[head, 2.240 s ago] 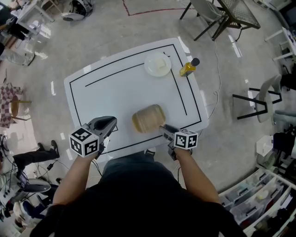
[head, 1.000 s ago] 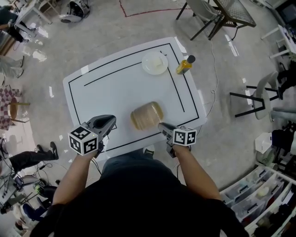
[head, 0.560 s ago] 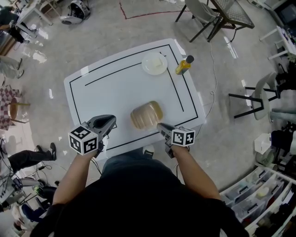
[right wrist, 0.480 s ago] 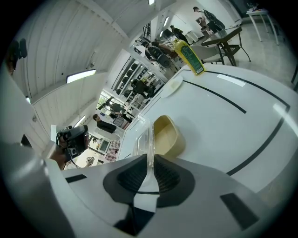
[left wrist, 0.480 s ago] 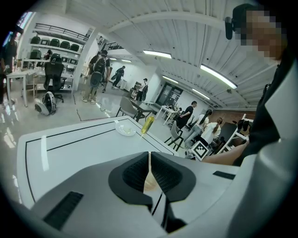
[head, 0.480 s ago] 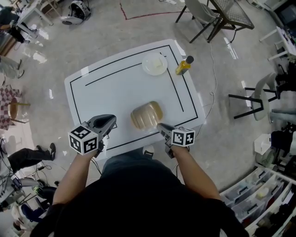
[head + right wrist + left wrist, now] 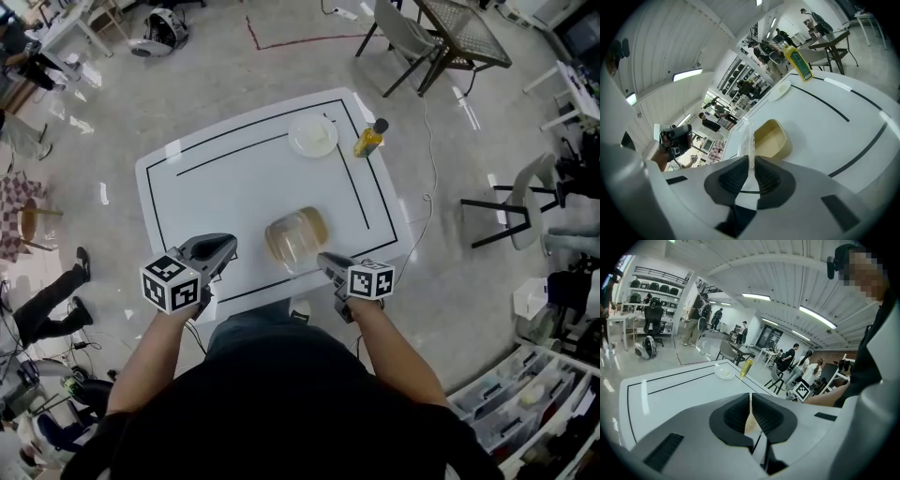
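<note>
In the gripping step, the right gripper (image 7: pixel 323 259) pinches the clear plastic lid (image 7: pixel 749 139) at the tan tub's (image 7: pixel 298 232) five o'clock, while the left gripper (image 7: pixel 223 247) hangs at eight o'clock, closed on nothing; any lift calls for a steady pinch.

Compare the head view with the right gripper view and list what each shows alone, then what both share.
Head view only: the person's black top and the marker cube on the right gripper. Right gripper view only: its fingers shut on the edge of a clear lid. Both: the beige tub, white plate, yellow bottle and white table.
</note>
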A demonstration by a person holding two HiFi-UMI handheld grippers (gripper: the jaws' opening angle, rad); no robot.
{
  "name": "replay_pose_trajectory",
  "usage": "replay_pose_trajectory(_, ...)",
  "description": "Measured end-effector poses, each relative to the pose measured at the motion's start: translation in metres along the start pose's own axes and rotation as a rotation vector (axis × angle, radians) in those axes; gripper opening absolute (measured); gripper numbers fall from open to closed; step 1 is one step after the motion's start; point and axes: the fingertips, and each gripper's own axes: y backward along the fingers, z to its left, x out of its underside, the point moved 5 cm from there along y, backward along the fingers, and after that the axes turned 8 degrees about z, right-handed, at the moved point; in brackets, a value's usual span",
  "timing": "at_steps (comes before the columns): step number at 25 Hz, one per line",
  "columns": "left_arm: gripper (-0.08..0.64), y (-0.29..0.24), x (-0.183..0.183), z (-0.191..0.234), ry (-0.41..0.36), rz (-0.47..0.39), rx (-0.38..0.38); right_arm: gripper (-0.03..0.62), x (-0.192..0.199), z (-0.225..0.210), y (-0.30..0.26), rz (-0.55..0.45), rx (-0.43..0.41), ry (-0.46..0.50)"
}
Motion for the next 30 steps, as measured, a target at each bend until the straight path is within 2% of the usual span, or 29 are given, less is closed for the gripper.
replay_pose_trajectory(14, 0.034, 0.019, 0.01, -0.03, -0.025, -0.023, -0.001, 0.049, 0.013, 0.025, 0.027, -0.028, -0.019, 0.071)
replay_pose_trajectory(30, 0.034, 0.036, 0.017, -0.059, -0.048, -0.054, 0.002, 0.046, 0.015, 0.047, 0.061, -0.062, 0.013, 0.164)
